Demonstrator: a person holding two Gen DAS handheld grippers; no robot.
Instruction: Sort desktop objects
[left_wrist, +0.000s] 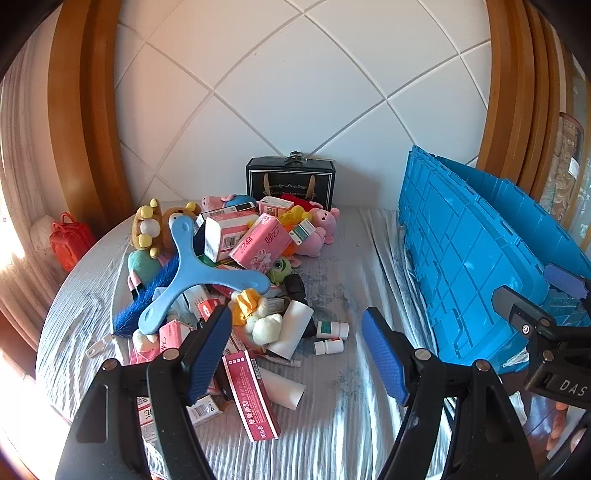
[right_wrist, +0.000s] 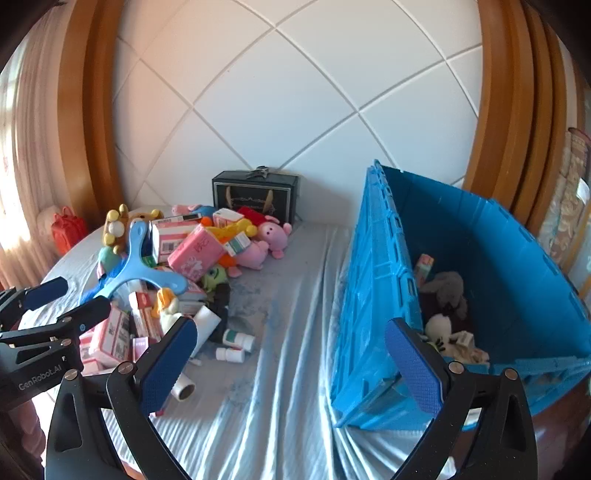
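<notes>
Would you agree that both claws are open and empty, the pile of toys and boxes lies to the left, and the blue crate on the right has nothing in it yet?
Not quite: the blue crate is not empty. The right wrist view shows a grey plush, a white plush and a small box already inside. The rest holds: the left claw and right claw are open and empty, with the pile to the left.

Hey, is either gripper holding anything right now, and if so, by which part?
Nothing is held. The left gripper and the right gripper are both open, with only the sheet and clutter visible between their fingers.
</notes>
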